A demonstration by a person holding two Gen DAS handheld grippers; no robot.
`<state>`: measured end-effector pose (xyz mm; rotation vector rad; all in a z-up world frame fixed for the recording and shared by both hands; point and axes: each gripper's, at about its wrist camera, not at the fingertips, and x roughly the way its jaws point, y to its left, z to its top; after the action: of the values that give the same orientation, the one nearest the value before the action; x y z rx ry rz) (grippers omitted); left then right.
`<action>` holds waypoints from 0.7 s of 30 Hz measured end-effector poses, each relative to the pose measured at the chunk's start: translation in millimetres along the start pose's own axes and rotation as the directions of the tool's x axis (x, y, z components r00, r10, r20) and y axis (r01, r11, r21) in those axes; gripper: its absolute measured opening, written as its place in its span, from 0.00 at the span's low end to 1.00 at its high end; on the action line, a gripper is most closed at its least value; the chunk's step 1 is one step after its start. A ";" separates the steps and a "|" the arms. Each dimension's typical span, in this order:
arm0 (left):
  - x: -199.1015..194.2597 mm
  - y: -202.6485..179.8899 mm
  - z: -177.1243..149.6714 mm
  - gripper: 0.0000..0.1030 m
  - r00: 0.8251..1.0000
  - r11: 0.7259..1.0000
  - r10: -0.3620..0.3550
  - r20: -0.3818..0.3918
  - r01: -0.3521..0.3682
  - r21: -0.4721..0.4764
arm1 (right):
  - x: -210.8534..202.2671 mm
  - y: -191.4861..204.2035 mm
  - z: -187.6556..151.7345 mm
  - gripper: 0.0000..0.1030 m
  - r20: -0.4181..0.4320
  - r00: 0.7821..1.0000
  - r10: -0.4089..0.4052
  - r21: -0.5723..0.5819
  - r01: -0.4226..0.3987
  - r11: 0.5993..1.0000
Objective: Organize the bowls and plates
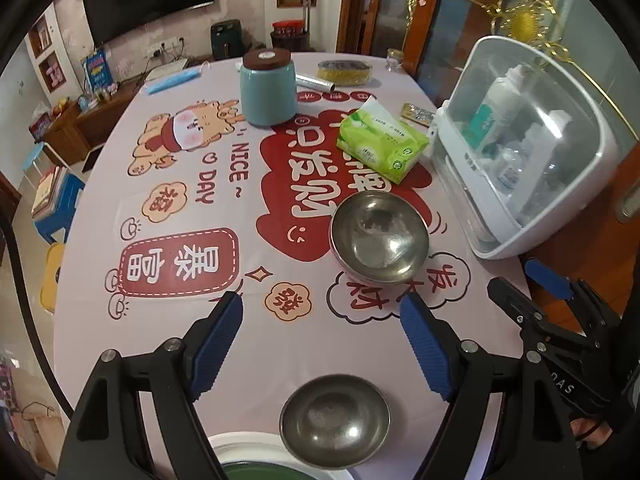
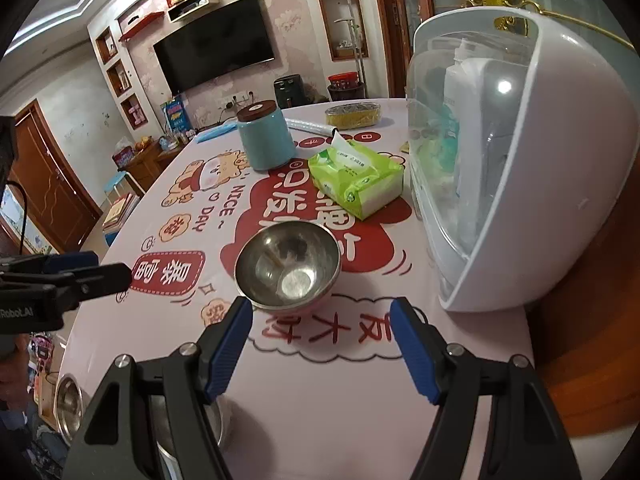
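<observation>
The far bowl [image 1: 379,236] sits upright mid-desk, just past my right tool [image 2: 322,346], whose jaws stand apart and empty. A near bowl [image 1: 335,420] lies below my left tool [image 1: 322,344], also apart and holding nothing, beside a white plate [image 1: 240,446] at the desk [image 1: 280,340] edge. I judge gathering is in hand: next I need to bring the right tool down over the far bowl's rim and clamp it. The cloth reads "NICE DAY"; a tissue pack [image 2: 356,184] and blue jar [image 2: 266,140] stand farther off. My left tool's body reads "Robot.AI".
</observation>
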<state>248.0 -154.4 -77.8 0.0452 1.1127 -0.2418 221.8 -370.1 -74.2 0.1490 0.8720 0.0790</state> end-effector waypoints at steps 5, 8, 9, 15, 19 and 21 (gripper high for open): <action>27.3 1.0 12.3 0.78 1.000 1.000 0.005 -0.026 -0.006 -0.021 | 22.7 -5.0 -0.7 0.69 -0.012 1.000 0.014 -0.006 -0.014 1.000; 45.6 2.4 18.5 0.78 0.999 0.999 -0.014 -0.039 0.012 -0.047 | 35.2 -7.4 -1.5 0.69 -0.010 1.000 0.023 -0.012 -0.023 1.000; 52.9 2.7 20.1 0.78 0.999 0.998 -0.019 -0.047 0.017 -0.054 | 39.8 -8.2 -2.4 0.69 -0.011 1.000 0.023 -0.011 -0.023 1.000; 94.4 4.2 22.9 0.78 0.995 0.994 -0.064 -0.074 0.057 -0.093 | 59.2 -16.3 -10.6 0.69 0.033 0.998 0.049 0.026 -0.049 0.998; 122.6 4.3 23.6 0.78 0.993 0.991 -0.087 -0.080 0.078 -0.113 | 72.5 -20.9 -17.5 0.69 0.056 0.997 0.050 0.061 -0.053 0.997; 133.9 4.6 24.9 0.78 0.991 0.989 -0.097 -0.093 0.085 -0.125 | 79.0 -22.4 -19.4 0.69 0.058 0.997 0.054 0.080 -0.059 0.995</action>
<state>326.9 -176.6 -186.5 -0.1023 1.2281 -0.2554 257.7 -380.0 -149.9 0.2518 0.8157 0.0916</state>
